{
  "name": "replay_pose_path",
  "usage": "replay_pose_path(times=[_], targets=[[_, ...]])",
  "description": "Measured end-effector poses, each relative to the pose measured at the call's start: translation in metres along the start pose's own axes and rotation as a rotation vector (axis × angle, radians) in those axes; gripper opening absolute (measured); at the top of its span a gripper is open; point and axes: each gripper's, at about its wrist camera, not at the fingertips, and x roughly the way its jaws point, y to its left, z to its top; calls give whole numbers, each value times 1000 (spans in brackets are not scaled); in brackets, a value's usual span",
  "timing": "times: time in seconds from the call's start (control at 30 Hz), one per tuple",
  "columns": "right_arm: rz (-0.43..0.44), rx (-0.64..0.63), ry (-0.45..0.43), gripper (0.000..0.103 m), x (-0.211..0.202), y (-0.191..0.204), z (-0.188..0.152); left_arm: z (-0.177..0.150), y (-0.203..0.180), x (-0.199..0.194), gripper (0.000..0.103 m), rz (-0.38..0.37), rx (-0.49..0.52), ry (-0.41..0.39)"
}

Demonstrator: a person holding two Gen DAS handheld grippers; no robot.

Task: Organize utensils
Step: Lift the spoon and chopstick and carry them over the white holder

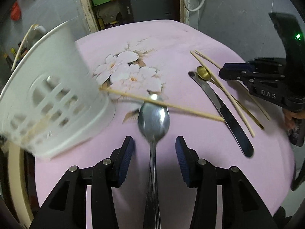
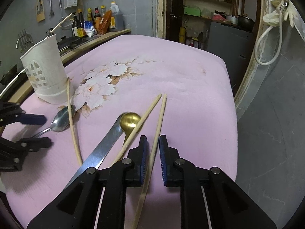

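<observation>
The left claw point(image 1: 154, 143) stands open over the pink flowered desk point(image 1: 171, 43), its blue pads clear on either side of the steel spoon point(image 1: 153, 118), whose handle runs back between them and whose bowl points to 12 o'clock. Across the spoon's tip lies a single chopstick point(image 1: 190, 110), running from 9 o'clock toward 3 o'clock, where its end meets the table knife point(image 1: 228, 118). At 10 o'clock from this claw stands the white slotted utensil holder point(image 1: 57, 76), blurred, with a pale stick showing through its slots; what else it holds cannot be made out.

The right claw point(image 2: 153, 143) is open only a little, and one chopstick point(image 2: 158, 129) passes between its pads; whether the pads press on it cannot be told. Just to its 10 o'clock a second chopstick point(image 2: 144, 116) crosses the gold spoon point(image 2: 129, 123), which lies against the knife blade. At 9 o'clock is the other claw with the steel spoon, and at 10 o'clock, far off, the utensil holder stands upright near the desk's edge.
</observation>
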Motion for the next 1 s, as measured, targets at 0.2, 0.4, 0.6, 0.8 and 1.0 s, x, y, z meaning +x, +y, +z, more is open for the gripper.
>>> replay_pose_path(times=[0.2, 0.4, 0.6, 0.8, 1.0], targets=[[-31, -39, 26, 20, 13, 1, 17, 15, 9, 14, 41, -11, -8, 33], [-57, -98, 69, 26, 31, 9, 30, 20, 11, 14, 35, -25, -3, 44], [-52, -107, 80, 10, 36, 9, 37, 22, 14, 15, 32, -29, -9, 34], [63, 29, 42, 3, 19, -7, 31, 12, 24, 4, 32, -83, -99, -33], [122, 107, -94, 3, -17, -8, 11, -9, 27, -21, 32, -90, -161, -134]])
